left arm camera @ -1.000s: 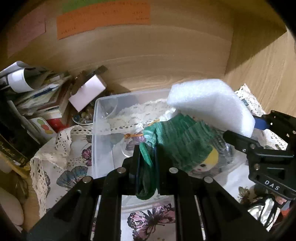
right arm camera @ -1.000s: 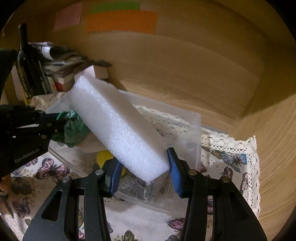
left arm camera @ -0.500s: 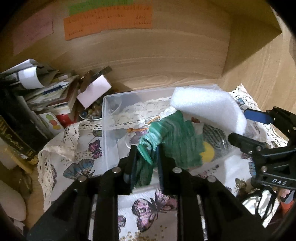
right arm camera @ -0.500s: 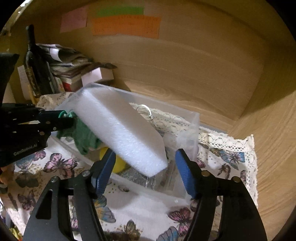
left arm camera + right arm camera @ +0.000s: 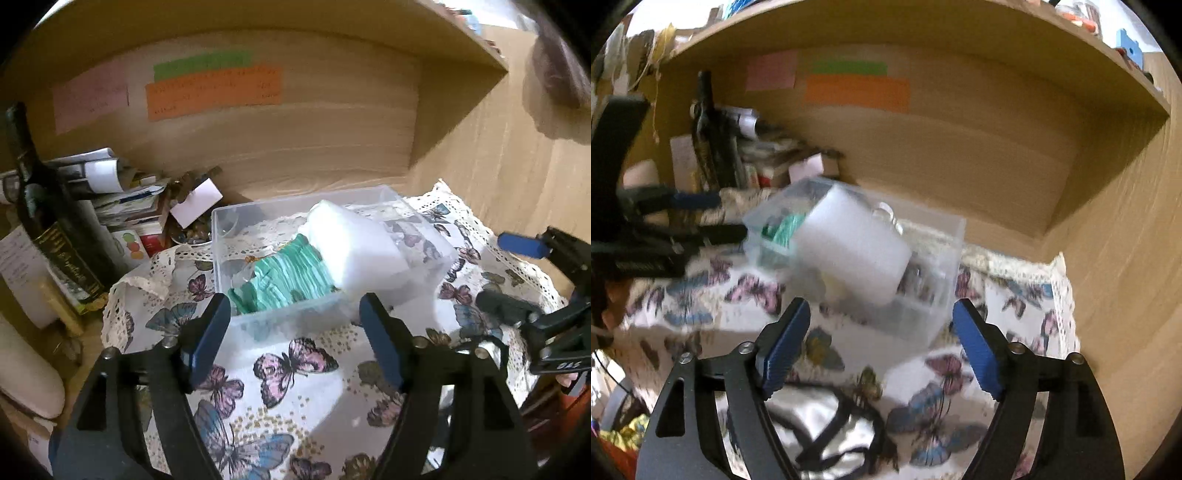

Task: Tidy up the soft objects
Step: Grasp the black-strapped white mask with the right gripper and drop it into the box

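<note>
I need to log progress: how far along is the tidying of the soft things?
Done: the green cloth and white foam block sit in the clear box. In hand: nothing; the left hand-held gripper and right hand-held gripper are open. Left: no other loose soft item clearly shows.

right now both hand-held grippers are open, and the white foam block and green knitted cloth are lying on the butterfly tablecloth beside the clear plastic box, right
Not quite. The white foam block and green knitted cloth lie inside the clear plastic box, not beside it on the butterfly tablecloth; the left wrist view shows this. Both the left hand-held gripper and right hand-held gripper are open.
</note>
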### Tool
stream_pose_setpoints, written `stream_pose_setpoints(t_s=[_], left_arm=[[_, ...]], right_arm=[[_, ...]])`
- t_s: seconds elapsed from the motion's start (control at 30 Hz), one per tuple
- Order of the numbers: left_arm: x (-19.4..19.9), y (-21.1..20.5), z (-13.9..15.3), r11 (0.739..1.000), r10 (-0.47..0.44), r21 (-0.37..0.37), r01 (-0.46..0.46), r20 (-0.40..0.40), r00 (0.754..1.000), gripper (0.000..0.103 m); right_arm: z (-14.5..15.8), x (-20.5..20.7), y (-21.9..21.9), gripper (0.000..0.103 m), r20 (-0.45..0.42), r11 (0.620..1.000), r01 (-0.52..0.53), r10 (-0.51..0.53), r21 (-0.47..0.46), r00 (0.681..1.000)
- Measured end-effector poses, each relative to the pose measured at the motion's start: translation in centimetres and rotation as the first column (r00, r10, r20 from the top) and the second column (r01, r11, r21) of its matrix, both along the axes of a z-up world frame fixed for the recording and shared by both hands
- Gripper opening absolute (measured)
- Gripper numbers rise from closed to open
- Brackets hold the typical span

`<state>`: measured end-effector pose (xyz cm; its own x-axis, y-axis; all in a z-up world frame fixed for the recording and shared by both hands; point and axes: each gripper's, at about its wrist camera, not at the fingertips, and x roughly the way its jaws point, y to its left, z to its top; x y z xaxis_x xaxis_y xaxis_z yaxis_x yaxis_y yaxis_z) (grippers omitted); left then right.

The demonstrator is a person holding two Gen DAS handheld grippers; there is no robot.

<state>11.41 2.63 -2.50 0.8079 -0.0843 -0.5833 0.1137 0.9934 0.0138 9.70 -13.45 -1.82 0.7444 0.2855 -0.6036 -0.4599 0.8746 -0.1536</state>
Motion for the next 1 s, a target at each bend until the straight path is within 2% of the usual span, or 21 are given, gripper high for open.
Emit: stream_pose_setpoints(t_s=[0.13,0.23,0.3,0.37,0.43,0.47,0.57,0.77,1.0], left_arm=[[-1.6,-0.1,-0.1,1.000,-0.001,0.001,0.001,0.011,1.000,0.075],[-2.3,0.0,-0.5,1.000,0.004,-0.005,-0.004,0.012,1.000,0.083],[-2.6,-0.1,-0.8,1.000,0.010,0.009,-0.010,0.013,1.000,0.083],[-2.7,-0.3,-1.2,1.000,0.006,0.019,-0.006,0.011,1.000,0.084],[-2.9,-0.4,-1.6,1.000,0.001,0.013,-0.001,0.005,1.000,0.085],[-3.0,-0.4,-1.8,1.000,-0.002,0.007,0.002,0.000,1.000,0.086],[-2.9,-0.5,-2.3,1.000,-0.004,-0.009,0.004,-0.015,1.000,0.087],[-2.8,-0.3,-2.6,1.000,0.010,-0.023,-0.010,-0.017,1.000,0.087],[-3.1,0.4,-1.6,0.998,0.038,-0.042,-0.036,0.036,0.999,0.092]], right_arm=[[-2.7,-0.4,-0.3,0.077,-0.064,1.000,0.010,-0.011,-0.026,0.998],[-4.7,-0.3,-0.9,0.074,-0.142,1.000,0.015,-0.016,-0.006,0.990],[-5.7,-0.4,-1.0,0.061,-0.176,1.000,0.019,-0.021,-0.014,0.984],[-6.5,-0.5,-1.1,0.045,-0.228,1.000,0.000,0.001,0.003,0.974],[-7.1,-0.5,-1.1,0.035,-0.263,1.000,-0.016,0.020,0.019,0.965],[-7.2,-0.6,-1.1,0.025,-0.258,1.000,-0.013,0.016,0.011,0.966],[-6.7,-0.8,-1.2,0.015,-0.249,1.000,-0.016,0.021,0.020,0.968],[-3.0,-1.1,-1.1,0.012,-0.151,0.995,-0.035,0.048,0.088,0.987],[1.9,0.6,-0.4,0.012,-0.007,0.988,-0.022,0.023,0.152,1.000]])
